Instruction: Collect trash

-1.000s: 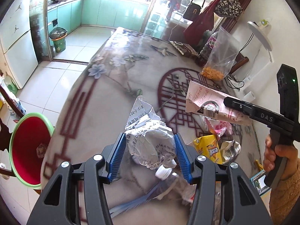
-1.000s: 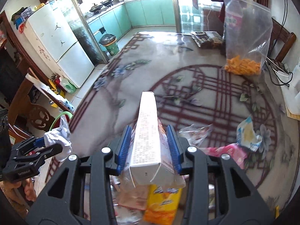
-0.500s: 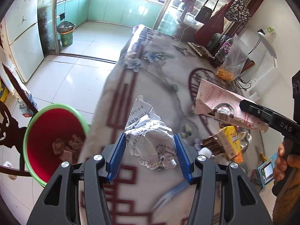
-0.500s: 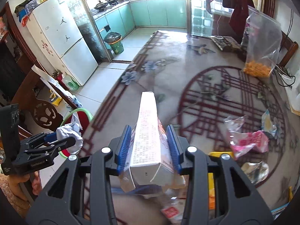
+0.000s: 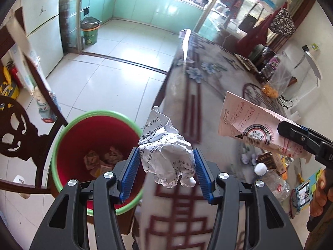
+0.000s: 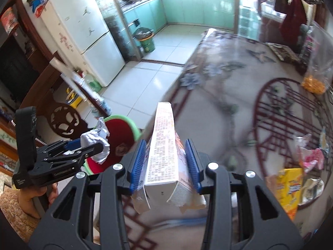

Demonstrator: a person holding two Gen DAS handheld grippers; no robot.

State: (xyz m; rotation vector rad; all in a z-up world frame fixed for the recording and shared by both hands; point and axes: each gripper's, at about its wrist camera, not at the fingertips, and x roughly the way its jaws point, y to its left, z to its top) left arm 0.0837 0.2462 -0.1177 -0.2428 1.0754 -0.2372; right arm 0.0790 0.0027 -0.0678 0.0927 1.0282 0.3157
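Left gripper clamps a crumpled paper wad between its blue pads, wad printed with black text, sticking up above the pads. The wad sits right at the table edge, with the red bin just beside and below to the left; bin has a green rim and a few scraps of brownish trash at the bottom. Right gripper is closed on a flattened pink-and-white carton, held lengthwise along the fingers, torn open end toward the camera; in the left view the carton hangs over the table, to the right of the wad. In the right view the left gripper and its wad are at the left, in front of the bin. A hand holds the right gripper's grip at the right edge. On the table near the person: a plastic bottle lying down, a yellow packet, a pink wrapper, all apart from both grippers. Farther back on the table: a clear bag with orange snacks at its bottom. Left of the bin: a dark carved chair. Beyond on the tiled floor: a white fridge and a green bin by the teal cabinets.
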